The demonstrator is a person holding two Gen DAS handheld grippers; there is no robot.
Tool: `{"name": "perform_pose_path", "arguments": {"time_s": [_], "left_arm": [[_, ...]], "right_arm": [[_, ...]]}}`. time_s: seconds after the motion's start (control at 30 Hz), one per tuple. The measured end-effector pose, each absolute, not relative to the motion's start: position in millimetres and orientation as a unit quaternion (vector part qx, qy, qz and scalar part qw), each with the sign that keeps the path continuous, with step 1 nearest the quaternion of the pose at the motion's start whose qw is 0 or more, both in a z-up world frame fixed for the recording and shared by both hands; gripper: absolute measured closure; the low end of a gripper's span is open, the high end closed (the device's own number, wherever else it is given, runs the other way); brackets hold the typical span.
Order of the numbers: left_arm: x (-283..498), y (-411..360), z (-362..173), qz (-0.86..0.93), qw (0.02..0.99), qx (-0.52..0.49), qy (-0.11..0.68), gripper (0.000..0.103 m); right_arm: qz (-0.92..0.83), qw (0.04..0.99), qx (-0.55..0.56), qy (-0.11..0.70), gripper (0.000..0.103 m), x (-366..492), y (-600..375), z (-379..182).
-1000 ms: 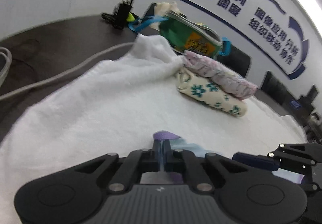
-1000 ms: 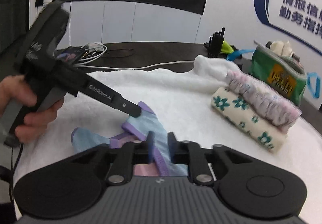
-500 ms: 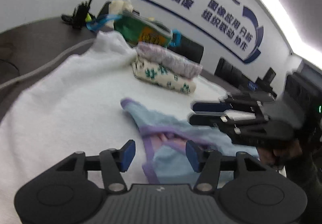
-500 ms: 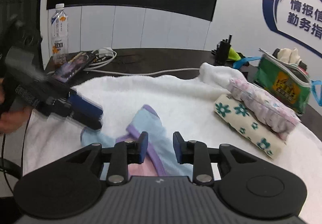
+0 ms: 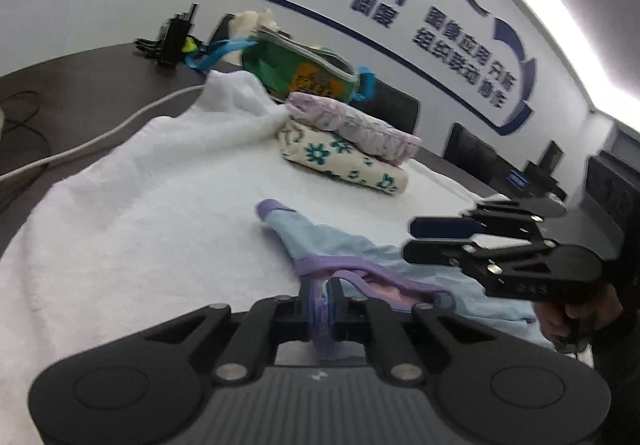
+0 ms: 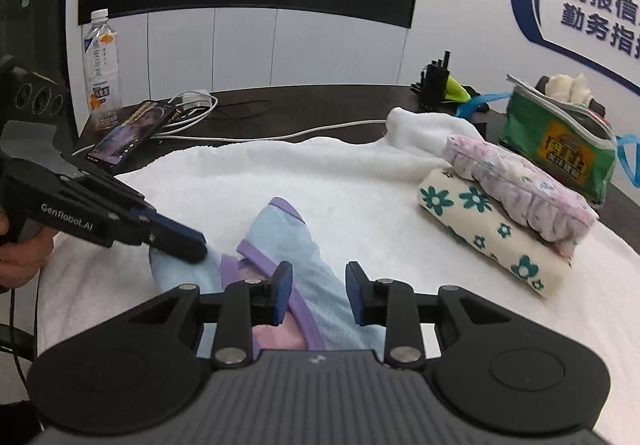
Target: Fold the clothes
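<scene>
Left gripper (image 5: 322,295) jaws, apart half a second ago, now clamped on the purple hem of the garment (image 6: 288,245). Right gripper (image 6: 318,293) jaws wider apart than before, over the blue cloth, gripping nothing. Garment lies crumpled, near on the white towel (image 6: 320,181); folded stack (image 6: 504,205) far right. Likely re-gripped to spread or fold; fold not finished.

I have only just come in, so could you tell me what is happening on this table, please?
A person is folding a small light-blue garment with purple trim on a white towel, using two handheld grippers. The left gripper is shut on the purple trim. The right gripper hovers over the garment with its jaws open. Two folded floral pieces are already stacked at the far side of the towel.
</scene>
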State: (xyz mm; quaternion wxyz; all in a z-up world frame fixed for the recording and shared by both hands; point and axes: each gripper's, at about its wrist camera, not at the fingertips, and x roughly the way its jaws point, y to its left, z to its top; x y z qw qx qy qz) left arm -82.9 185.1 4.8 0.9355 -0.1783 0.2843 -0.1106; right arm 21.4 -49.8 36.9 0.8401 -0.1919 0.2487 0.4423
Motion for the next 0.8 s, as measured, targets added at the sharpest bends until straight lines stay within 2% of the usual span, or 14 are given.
{"name": "perform_pose_path", "arguments": {"time_s": [0.33,0.5,0.6,0.73,0.8], "left_arm": [[-83,181,-3,-0.078,0.939,-0.151,0.3,0.097],[-88,178,1,-0.066,0.945,-0.125,0.295,0.093],[-96,182,7,-0.063,0.948,-0.129,0.284,0.091],[-107,188,14,-0.06,0.952,-0.133,0.269,0.078],[-111,190,17,-0.06,0.953,-0.137,0.264,0.065]], "right_arm": [[0.445,0.829,-0.201,0.272,0.072,-5,-52,1],[0.436,0.849,-0.178,0.239,0.072,-18,-72,17],[0.44,0.844,-0.17,0.256,0.069,-19,-79,16],[0.433,0.839,-0.204,0.26,0.067,-24,-72,9],[0.442,0.839,-0.204,0.242,0.065,-25,-69,21]]}}
